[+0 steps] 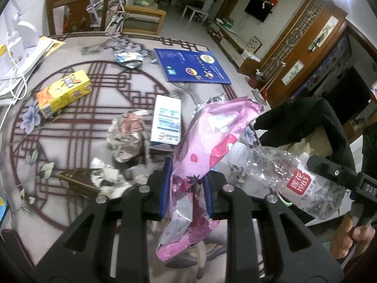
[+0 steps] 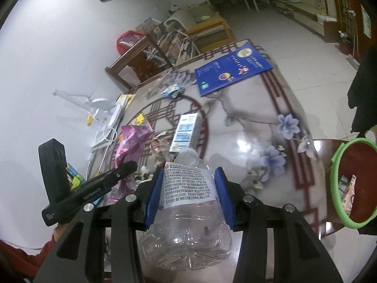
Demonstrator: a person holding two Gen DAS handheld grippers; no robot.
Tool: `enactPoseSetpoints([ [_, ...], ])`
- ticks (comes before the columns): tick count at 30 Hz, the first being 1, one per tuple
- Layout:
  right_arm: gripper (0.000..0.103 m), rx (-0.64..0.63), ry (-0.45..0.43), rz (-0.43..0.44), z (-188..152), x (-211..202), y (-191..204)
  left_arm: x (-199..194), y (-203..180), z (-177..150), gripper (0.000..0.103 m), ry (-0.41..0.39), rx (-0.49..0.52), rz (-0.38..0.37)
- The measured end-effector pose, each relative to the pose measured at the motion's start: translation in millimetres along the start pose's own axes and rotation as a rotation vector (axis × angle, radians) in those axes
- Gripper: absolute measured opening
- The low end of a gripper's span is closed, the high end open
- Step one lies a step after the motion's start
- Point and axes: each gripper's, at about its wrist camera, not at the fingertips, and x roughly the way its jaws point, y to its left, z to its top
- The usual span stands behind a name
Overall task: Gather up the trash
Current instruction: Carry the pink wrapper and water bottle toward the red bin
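My left gripper pinches the wrapper, my right gripper clamps the bottle. I should carry both level to the bin at 3 o'clock, then release.

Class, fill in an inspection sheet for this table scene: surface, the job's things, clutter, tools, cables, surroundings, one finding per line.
Surface: patterned table with red lattice and flower print, glossy.
Job's things: pink wrapper and clear plastic bottle, both lifted; crumpled paper, yellow carton, white box, small blue-white wrapper lie on the table.
Clutter: blue booklet, papers under a white desk lamp.
Tools: left tool shut on the pink wrapper; right tool shut on the bottle.
Cables: white cord by the lamp.
Surroundings: green-rimmed bin with some trash inside, wooden chair, tiled floor.
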Motion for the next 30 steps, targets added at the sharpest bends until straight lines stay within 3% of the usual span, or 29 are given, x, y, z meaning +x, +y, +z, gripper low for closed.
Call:
enactPoseSetpoints([
  [19, 0.044, 0.106, -0.048, -0.053, 7, -59, -117, 52, -116, -5, 0.023, 0.053, 0.103, -0.039],
  [30, 0.044, 0.254, -0.113, -0.186, -11, -115, -225, 105, -221, -18, 0.023, 0.137, 0.251, -0.136],
])
